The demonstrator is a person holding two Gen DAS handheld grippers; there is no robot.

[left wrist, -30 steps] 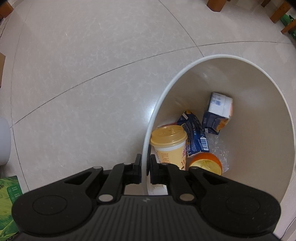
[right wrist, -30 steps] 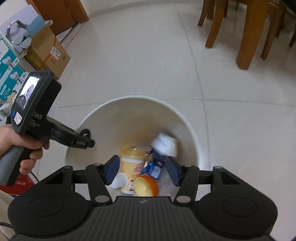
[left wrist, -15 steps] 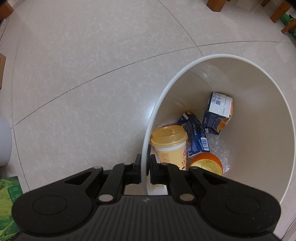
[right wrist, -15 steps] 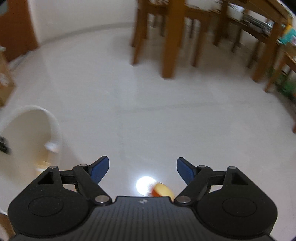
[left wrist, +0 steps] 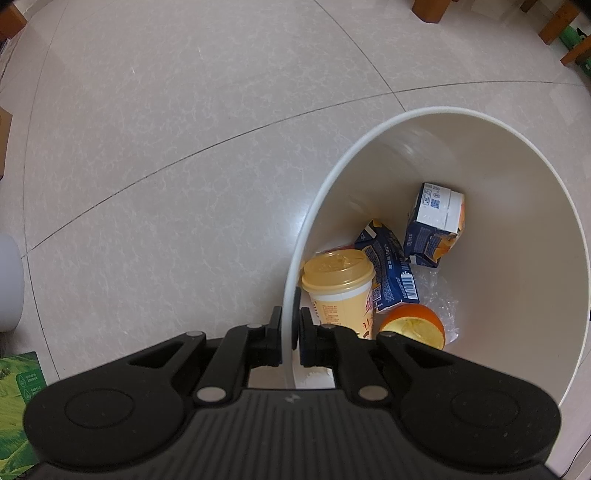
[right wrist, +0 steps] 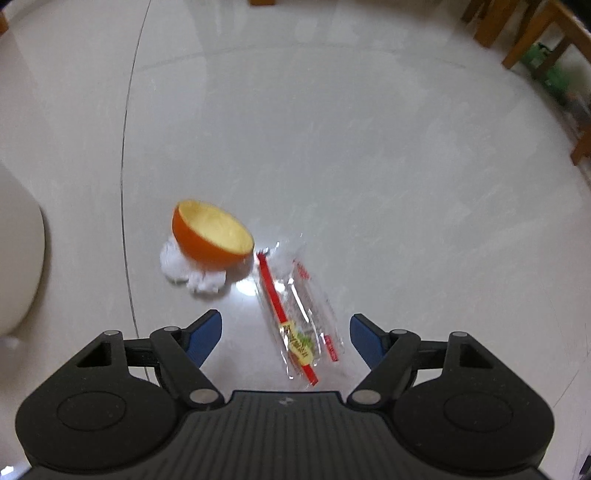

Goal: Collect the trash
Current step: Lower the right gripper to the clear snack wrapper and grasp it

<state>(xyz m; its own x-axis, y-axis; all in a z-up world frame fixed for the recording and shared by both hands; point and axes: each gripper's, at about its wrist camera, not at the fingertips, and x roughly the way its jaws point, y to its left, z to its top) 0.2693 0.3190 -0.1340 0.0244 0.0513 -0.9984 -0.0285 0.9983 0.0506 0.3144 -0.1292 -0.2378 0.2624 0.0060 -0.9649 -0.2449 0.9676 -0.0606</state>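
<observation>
My left gripper (left wrist: 291, 325) is shut on the rim of the white trash bin (left wrist: 369, 147). Inside the bin lie a yellow lidded cup (left wrist: 338, 284), two blue cartons (left wrist: 436, 225), an orange peel half (left wrist: 413, 326) and clear plastic. In the right wrist view my right gripper (right wrist: 286, 328) is open above the floor, with nothing between its blue pads. Just ahead of it lies a clear plastic wrapper (right wrist: 299, 317) with a red strip. Beyond that, an orange peel half (right wrist: 212, 238) rests on a crumpled white tissue (right wrist: 188, 275).
Part of the white bin (right wrist: 18, 258) shows at the left edge of the right wrist view. Wooden chair legs (right wrist: 524, 33) stand at the far right. A green package (left wrist: 16, 402) lies on the floor at lower left in the left wrist view.
The right gripper has swung away from above the bin, down toward the floor, and now faces the wrapper, peel and tissue. The left gripper still clamps the bin rim, unmoved.
</observation>
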